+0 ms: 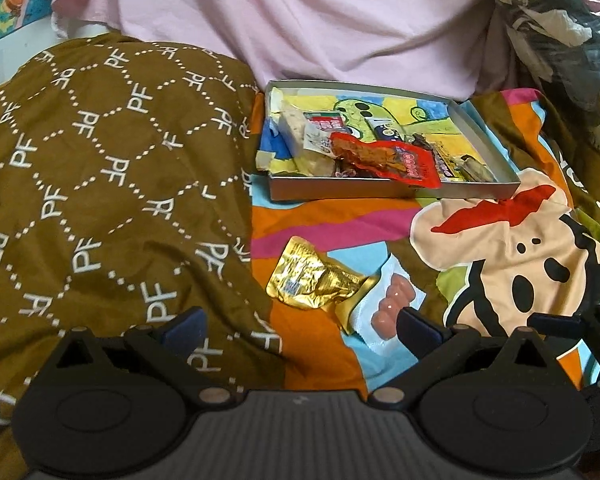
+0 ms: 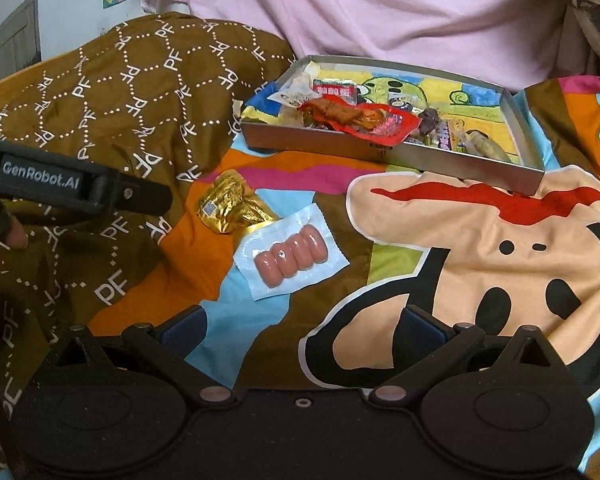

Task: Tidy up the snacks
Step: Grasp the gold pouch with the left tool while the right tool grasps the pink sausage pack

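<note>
Bedding fills both views: a brown quilt (image 1: 100, 184) printed with letters on the left, pink cloth (image 1: 300, 20) piled behind, and a bright cartoon sheet (image 2: 480, 264) spread flat in front, which is what everything rests on. Up on that sheet sits the tray (image 2: 388, 152), a shallow grey box already carrying a heap of snacks, with a red packet (image 1: 384, 158) lying across the top and poking over the near wall.

2 snacks are left outside it. Nearest us is the sausage pack (image 2: 290, 258), clear-wrapped, 4 links side by side, lying flat. Touching its far-left corner is the gold pouch (image 2: 232, 204), crumpled and shiny.

Left gripper (image 1: 300, 328) hangs just above those 2, fingers spread wide, nothing between them; its right finger already covers the edge of the sausage pack in its own view. Right gripper (image 2: 302, 328) sits low over the sheet, fingers likewise wide apart and empty, pack just ahead.

Looks like a pick is next. My call: take the sausage pack by its flat sealed border, not across the links, since slick film slips. Come in low, pinch 1 edge, lift clear before the gold pouch drags along. Aim for the tray's bare right side, away from that overhanging red packet.
</note>
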